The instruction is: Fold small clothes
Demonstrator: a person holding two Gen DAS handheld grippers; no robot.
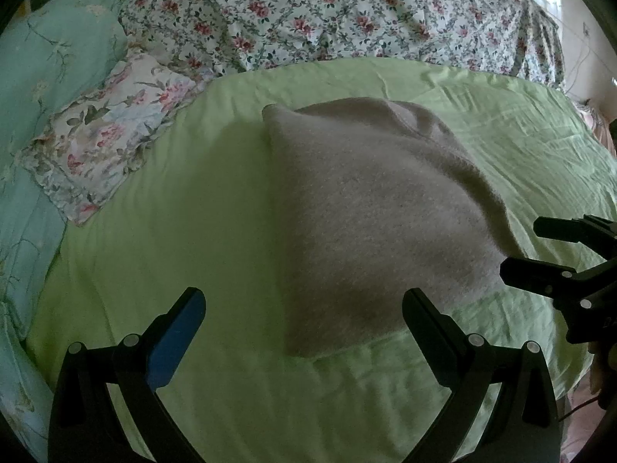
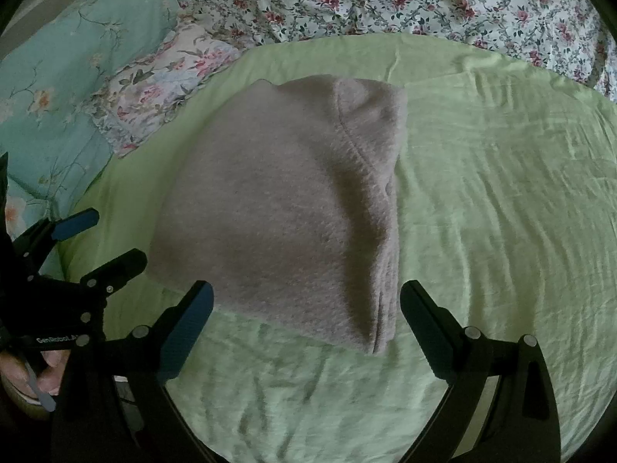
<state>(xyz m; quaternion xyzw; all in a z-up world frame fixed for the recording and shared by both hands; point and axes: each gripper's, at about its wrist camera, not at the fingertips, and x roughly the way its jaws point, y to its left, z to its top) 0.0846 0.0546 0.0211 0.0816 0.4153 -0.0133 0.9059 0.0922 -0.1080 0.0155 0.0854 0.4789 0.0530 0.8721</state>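
Observation:
A fuzzy beige garment [image 1: 370, 212] lies folded flat on the light green sheet [image 1: 185, 231]; it also shows in the right wrist view [image 2: 277, 208], with a seam and stacked layers along its right edge. My left gripper [image 1: 304, 305] is open and empty, just above the garment's near left corner. My right gripper [image 2: 306, 297] is open and empty over the garment's near edge. Each gripper shows in the other's view: the right gripper [image 1: 540, 247] at the garment's right edge, the left gripper [image 2: 112, 239] at its left edge.
A floral quilt [image 1: 327, 11] is heaped along the far side of the bed. A teal floral pillow [image 1: 50, 69] and a small flowered pillowcase [image 1: 112, 135] lie at the left. The green sheet [image 2: 501, 200] stretches to the right of the garment.

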